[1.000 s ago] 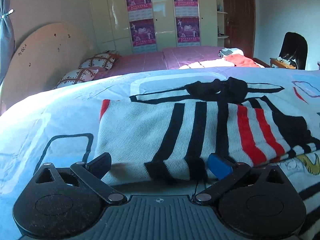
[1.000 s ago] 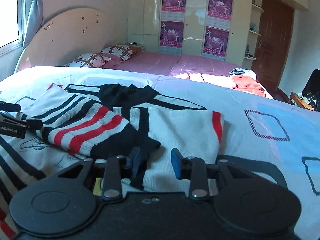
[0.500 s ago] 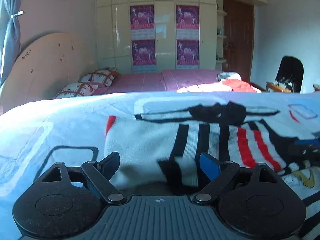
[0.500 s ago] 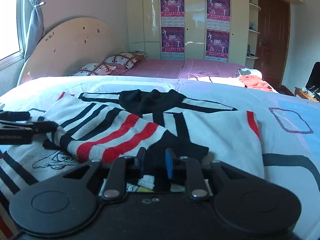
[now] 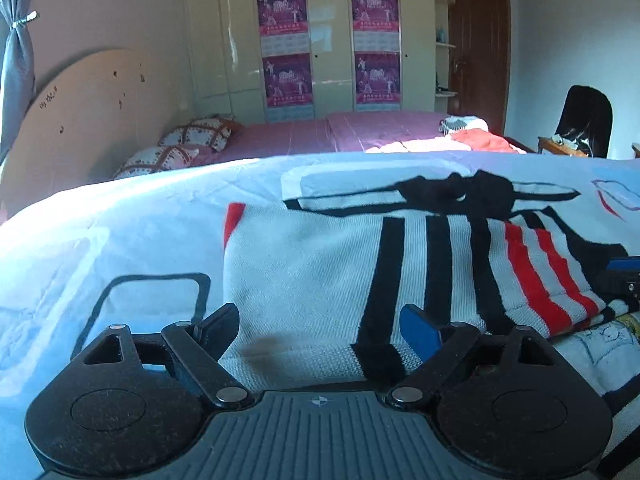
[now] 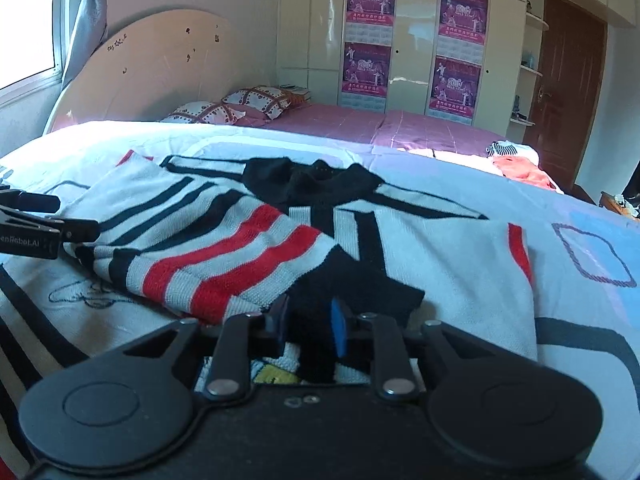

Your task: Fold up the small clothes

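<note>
So: striped sweater (image 6: pixel 224 248) on bed (image 5: pixel 100 220) w/ one sleeve folded in, rest undone; right tongs (image 6: pixel 308 322) clamped on its black hem, left tongs (image 5: pixel 320 320) apart.

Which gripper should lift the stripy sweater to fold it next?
Probably the right hand-held gripper: its jaws are pinched on the sweater's black edge. The left hand-held gripper is open, holding nothing.

Sweater (image 6: pixel 248 240) hem hidden behind right tool (image 6: pixel 308 320).
</note>
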A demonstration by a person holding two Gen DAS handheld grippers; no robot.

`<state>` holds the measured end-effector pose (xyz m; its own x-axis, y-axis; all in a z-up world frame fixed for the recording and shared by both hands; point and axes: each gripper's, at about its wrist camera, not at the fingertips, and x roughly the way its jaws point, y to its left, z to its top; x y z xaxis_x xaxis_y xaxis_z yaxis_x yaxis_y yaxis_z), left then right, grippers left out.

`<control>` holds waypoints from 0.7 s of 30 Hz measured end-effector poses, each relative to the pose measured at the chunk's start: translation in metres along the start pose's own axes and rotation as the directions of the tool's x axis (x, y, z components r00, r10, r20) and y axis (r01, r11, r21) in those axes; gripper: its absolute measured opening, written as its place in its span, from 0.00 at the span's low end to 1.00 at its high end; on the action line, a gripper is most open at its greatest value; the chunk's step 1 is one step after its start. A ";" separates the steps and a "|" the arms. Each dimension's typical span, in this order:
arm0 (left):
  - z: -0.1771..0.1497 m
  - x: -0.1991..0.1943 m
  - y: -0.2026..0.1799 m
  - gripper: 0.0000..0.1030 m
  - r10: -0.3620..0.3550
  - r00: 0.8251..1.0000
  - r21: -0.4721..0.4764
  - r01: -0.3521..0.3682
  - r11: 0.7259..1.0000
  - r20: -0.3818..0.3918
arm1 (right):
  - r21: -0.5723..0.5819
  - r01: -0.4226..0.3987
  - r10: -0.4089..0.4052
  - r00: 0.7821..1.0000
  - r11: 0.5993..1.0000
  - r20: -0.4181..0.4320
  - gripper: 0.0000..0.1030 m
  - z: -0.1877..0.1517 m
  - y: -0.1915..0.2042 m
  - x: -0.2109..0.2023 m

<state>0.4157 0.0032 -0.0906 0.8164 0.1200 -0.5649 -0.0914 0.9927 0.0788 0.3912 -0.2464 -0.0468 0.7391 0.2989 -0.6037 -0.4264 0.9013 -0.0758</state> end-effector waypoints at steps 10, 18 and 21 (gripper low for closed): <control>0.013 0.004 0.010 0.85 -0.003 1.000 -0.032 0.004 0.999 0.024 | -0.021 -0.004 0.004 1.000 1.000 -0.004 0.24 0.005 -0.005 0.005; 0.005 0.033 0.005 0.87 -0.031 0.994 -0.035 0.027 0.999 -0.106 | -0.015 0.019 -0.020 0.997 1.000 -0.070 0.26 0.003 -0.013 0.014; -0.002 -0.001 0.009 0.87 -0.024 0.999 -0.009 0.023 1.000 -0.045 | 0.075 0.019 -0.016 0.999 0.997 -0.040 0.29 0.008 -0.029 -0.011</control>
<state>0.4132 0.0119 -0.0912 0.7921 0.0971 -0.6026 -0.0779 0.9953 0.0580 0.3997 -0.2737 -0.0318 0.7246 0.2720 -0.6333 -0.3720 0.9278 -0.0272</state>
